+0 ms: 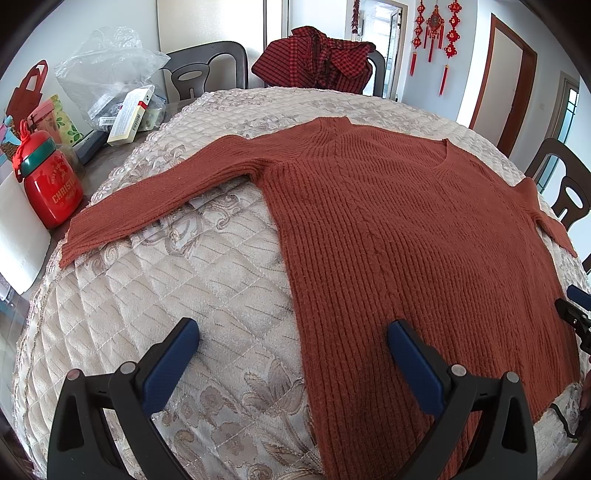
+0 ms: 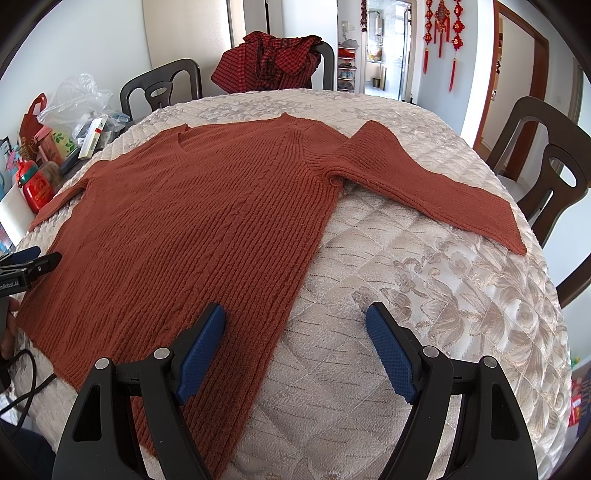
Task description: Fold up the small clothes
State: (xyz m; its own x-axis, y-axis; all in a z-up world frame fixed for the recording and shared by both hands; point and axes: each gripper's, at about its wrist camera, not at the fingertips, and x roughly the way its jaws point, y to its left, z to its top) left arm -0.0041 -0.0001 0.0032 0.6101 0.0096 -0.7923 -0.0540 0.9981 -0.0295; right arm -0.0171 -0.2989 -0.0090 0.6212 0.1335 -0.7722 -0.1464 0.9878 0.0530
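far left, on the worktop [image 1: 122, 184]: red christmas jar [image 1: 51, 188], clear plastic bag [image 1: 103, 74]. left gripper [image 1: 291, 343] with blue fingers [image 1: 171, 363] spread wide, straddling the left side edge of the rust knit sweater [image 1: 388, 221]. sweater flat, front up, sleeves out to both sides on the quilted cover. right gripper [image 2: 295, 328] likewise spread, empty, straddling the right side edge. checked garment [image 2: 269, 62] draped on a far chair.

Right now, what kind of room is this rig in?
Likely a home dining room: a quilted table cover under the rust sweater, dark dining chairs around it, red knot decorations on the wall.
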